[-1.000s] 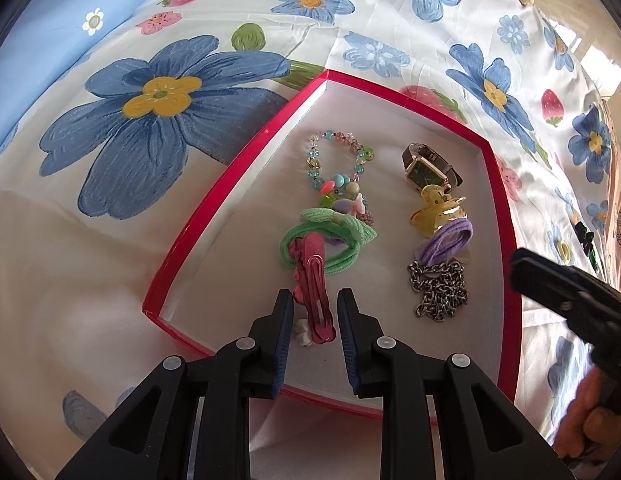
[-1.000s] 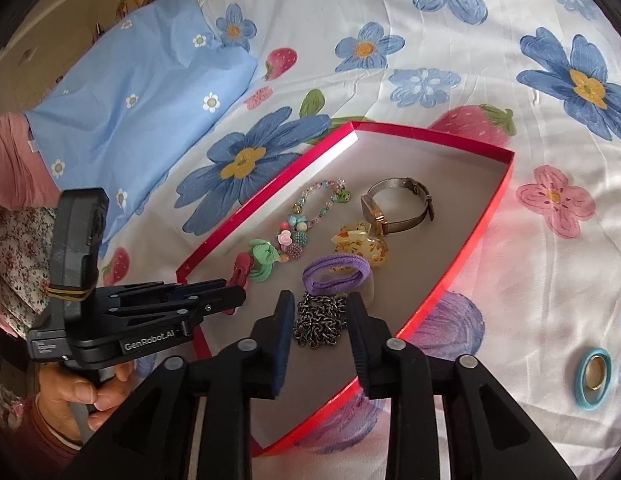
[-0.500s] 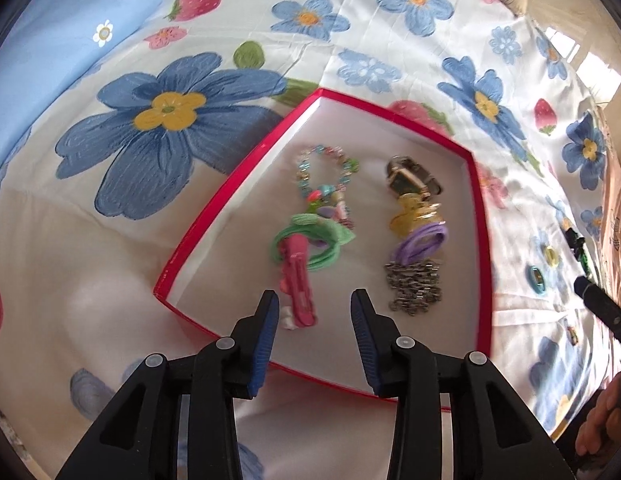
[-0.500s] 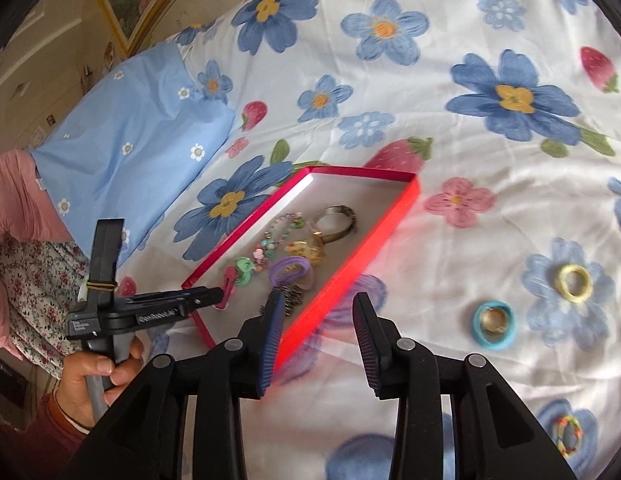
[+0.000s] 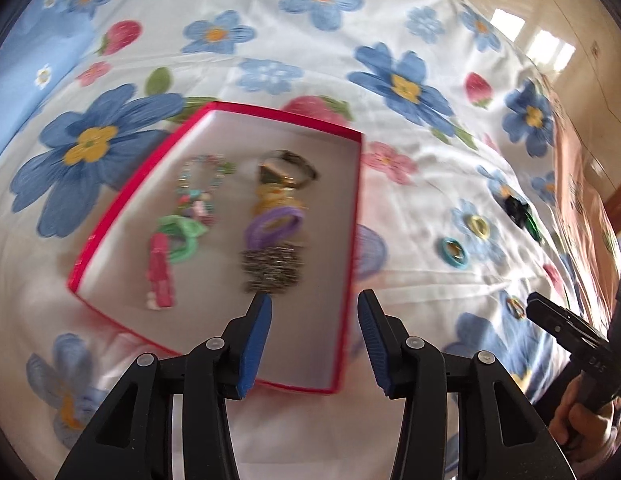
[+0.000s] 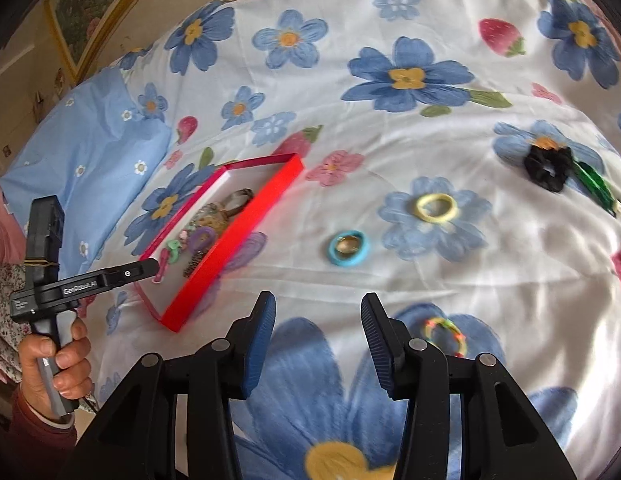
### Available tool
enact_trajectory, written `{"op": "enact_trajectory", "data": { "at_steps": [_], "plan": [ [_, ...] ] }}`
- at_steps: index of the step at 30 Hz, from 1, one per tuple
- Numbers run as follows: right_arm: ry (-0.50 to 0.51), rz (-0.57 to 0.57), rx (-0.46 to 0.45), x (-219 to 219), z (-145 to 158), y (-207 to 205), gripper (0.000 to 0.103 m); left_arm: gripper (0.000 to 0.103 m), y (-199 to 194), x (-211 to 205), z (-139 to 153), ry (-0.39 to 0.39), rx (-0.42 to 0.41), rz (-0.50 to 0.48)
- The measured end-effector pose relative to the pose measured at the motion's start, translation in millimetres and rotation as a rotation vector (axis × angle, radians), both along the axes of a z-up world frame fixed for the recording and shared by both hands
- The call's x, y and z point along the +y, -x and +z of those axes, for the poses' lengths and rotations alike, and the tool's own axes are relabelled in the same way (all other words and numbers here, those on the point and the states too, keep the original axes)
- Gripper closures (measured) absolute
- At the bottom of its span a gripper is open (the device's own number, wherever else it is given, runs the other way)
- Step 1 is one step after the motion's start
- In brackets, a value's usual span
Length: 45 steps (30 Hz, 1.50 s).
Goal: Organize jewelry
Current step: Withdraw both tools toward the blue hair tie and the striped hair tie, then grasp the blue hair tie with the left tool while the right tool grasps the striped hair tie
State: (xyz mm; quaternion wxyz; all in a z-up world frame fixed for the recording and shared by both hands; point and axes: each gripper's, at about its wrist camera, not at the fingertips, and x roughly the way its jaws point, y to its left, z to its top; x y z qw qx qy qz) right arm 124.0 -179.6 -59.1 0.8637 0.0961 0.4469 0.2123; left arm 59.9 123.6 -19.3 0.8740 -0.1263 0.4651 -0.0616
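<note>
A red box [image 5: 352, 216] [image 6: 238, 240] lies on the flowered bedspread. It holds a pink hair clip [image 5: 160, 272], a green hair tie [image 5: 182, 236], a bead bracelet [image 5: 202, 176], a watch [image 5: 288, 168], a purple hair tie [image 5: 274, 226] and a metal chain [image 5: 270, 270]. My left gripper [image 5: 314, 334] is open and empty above the box's near right edge. My right gripper [image 6: 318, 336] is open and empty over the bedspread, right of the box. Loose on the bedspread are a blue hair tie [image 6: 347, 248], a yellow one [image 6: 436, 208], a multicoloured one [image 6: 446, 334], a black scrunchie [image 6: 548, 168] and a green clip [image 6: 596, 188].
A light blue pillow [image 6: 82, 168] lies left of the box. A framed picture [image 6: 94, 4] hangs on the far wall. In the left wrist view my right gripper [image 5: 570, 332] shows at the right edge, near the bed's side.
Both grippers have opened and pulled back from the box. The pink clip now lies in the box, released by my left gripper. My right gripper swung right toward the loose hair ties.
</note>
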Motion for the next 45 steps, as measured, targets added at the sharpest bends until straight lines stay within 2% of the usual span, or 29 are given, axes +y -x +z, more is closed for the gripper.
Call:
{"op": "enact_trajectory", "data": {
  "at_steps": [13, 29, 30, 31, 35, 38, 41, 45],
  "plan": [
    [0.104, -0.062, -0.001, -32.9, -13.8, 1.6, 0.055, 0.058, -40.5, -61.2, -13.3, -0.015, 0.041, -0.124],
    [0.117, -0.039, 0.048, -41.5, -36.8, -8.7, 0.057, 0.059, -103.6, -127.2, -43.3, -0.021, 0.088, -0.218],
    [0.123, -0.037, 0.048, -41.2, -37.5, -9.3, 0.064, 0.059, -107.8, -132.1, -45.6, -0.02, 0.09, -0.226],
    [0.127, -0.037, 0.05, -41.2, -38.4, -10.6, 0.075, 0.059, -111.8, -136.3, -48.3, -0.018, 0.092, -0.232],
    [0.132, -0.039, 0.054, -43.7, -40.7, -14.3, 0.094, 0.059, -126.2, -150.0, -61.3, -0.018, 0.11, -0.253],
    [0.118, -0.04, 0.056, -46.3, -40.5, -15.0, 0.095, 0.073, -132.7, -158.5, -68.0, -0.037, 0.109, -0.264],
    [0.105, -0.043, 0.057, -48.9, -39.9, -15.2, 0.095, 0.093, -135.0, -163.7, -70.7, -0.033, 0.108, -0.279],
    [0.086, -0.049, 0.058, -51.1, -38.9, -15.8, 0.095, 0.1, -130.1, -163.2, -68.0, -0.032, 0.095, -0.284]
  ]
}}
